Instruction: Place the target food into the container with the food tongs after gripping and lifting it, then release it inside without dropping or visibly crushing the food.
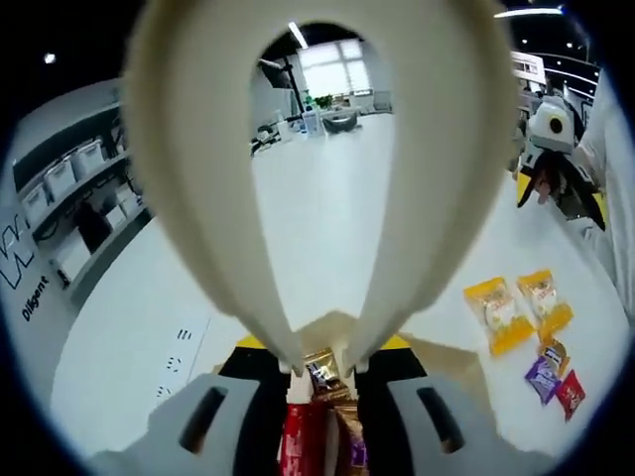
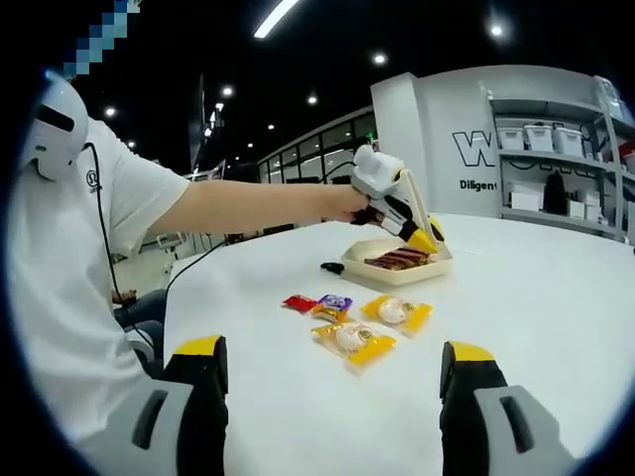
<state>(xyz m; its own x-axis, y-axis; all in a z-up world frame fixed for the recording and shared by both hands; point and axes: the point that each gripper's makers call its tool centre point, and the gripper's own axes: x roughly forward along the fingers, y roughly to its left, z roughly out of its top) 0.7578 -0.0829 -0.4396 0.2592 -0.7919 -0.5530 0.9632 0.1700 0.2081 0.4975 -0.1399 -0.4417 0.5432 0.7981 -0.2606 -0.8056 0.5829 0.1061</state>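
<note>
1. Your left gripper view sits tight above the container (image 1: pixel 448 359), peering along the cream tongs (image 1: pixel 327 188) across the white table (image 1: pixel 327 238) toward distant windows.
2. Your right gripper view hangs low near the table edge (image 2: pixel 556 297), facing you from well back.
3. Both share the container (image 2: pixel 397 266) and the yellow snack packets (image 1: pixel 516 307) (image 2: pixel 375 327).

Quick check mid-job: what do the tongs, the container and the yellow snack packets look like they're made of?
Tongs: smooth matte cream, probably plastic, with no metallic glint. Container: beige, matte, thin-walled, likely paperboard or molded fiber, though plastic is possible. Yellow snack packets: glossy film wrappers, showing highlights and crimped edges.
</note>
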